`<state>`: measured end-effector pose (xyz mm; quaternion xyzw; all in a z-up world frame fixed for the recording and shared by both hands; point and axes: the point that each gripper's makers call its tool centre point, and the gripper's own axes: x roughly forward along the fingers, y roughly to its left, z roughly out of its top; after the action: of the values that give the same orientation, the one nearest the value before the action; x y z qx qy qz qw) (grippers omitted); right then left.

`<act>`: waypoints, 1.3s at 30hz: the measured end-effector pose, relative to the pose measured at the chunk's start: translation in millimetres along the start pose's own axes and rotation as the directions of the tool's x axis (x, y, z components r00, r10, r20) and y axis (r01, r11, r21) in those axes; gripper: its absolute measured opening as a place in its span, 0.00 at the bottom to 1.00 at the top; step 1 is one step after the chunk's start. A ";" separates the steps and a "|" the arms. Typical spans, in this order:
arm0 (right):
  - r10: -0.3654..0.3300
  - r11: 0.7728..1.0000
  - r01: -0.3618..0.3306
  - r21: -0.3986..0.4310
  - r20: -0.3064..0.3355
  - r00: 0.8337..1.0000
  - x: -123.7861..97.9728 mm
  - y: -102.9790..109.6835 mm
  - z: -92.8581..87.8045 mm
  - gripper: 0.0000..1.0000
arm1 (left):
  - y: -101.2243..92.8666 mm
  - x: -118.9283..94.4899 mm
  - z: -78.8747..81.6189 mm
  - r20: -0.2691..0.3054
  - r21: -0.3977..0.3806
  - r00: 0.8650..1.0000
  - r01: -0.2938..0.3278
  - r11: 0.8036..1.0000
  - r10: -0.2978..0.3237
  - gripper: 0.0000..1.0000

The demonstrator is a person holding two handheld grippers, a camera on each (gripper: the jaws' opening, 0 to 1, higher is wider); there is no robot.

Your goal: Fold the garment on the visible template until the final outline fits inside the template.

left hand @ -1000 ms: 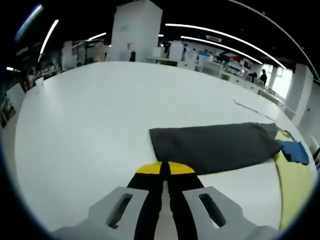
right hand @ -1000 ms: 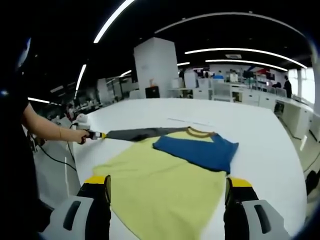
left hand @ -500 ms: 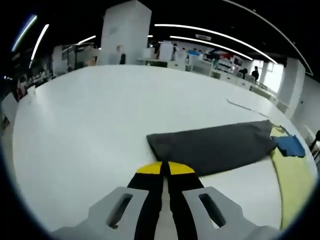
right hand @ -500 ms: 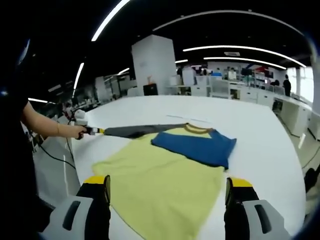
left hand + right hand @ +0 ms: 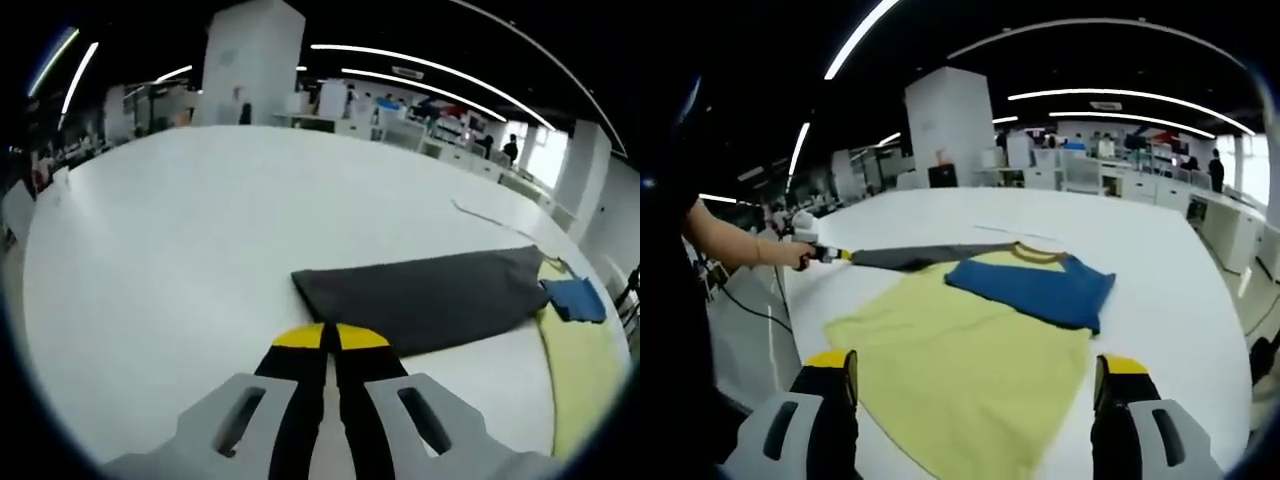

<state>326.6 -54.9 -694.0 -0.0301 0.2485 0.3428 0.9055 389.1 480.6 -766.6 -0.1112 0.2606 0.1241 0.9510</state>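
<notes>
Left gripper view: jaws together on the grey sleeve (image 5: 420, 300), barely shifted from a second ago, so folding hasn't begun. Right gripper (image 5: 975, 375) hovers, jaws apart, over the yellow garment (image 5: 960, 370).

Bright ceiling strip lights (image 5: 1110, 95), sharp focus, curved fisheye edges.

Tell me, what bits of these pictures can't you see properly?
- Left gripper view: the yellow shirt body and folded blue sleeve are cut off by the picture's edge.
- Left gripper view: whether the left hand-held gripper pinches the long dark grey sleeve.
- Right gripper view: the left hand-held gripper is too small to judge.
</notes>
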 end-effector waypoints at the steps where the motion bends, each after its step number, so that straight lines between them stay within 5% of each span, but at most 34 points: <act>1: 0.000 1.000 0.000 0.003 0.000 1.000 0.0 -1.2 -0.9 0.98 | -0.6 -0.5 1.3 0.004 -0.003 1.000 0.004 1.000 -0.004 0.00; 19: 0.006 1.000 -0.005 0.025 -0.015 1.000 4.7 3.8 -7.7 0.96 | -37.8 -6.0 33.6 0.055 0.058 0.990 0.129 0.990 -0.133 0.00; 39: 0.024 0.999 -0.024 0.025 -0.017 1.000 8.4 11.1 -9.5 0.96 | -106.0 -14.0 66.3 0.102 0.092 0.949 0.290 0.952 -0.299 0.00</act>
<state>320.8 -43.5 -705.0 -0.0190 0.2606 0.3503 0.8994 439.6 396.4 -688.0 -0.1053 0.1906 -0.0232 0.9757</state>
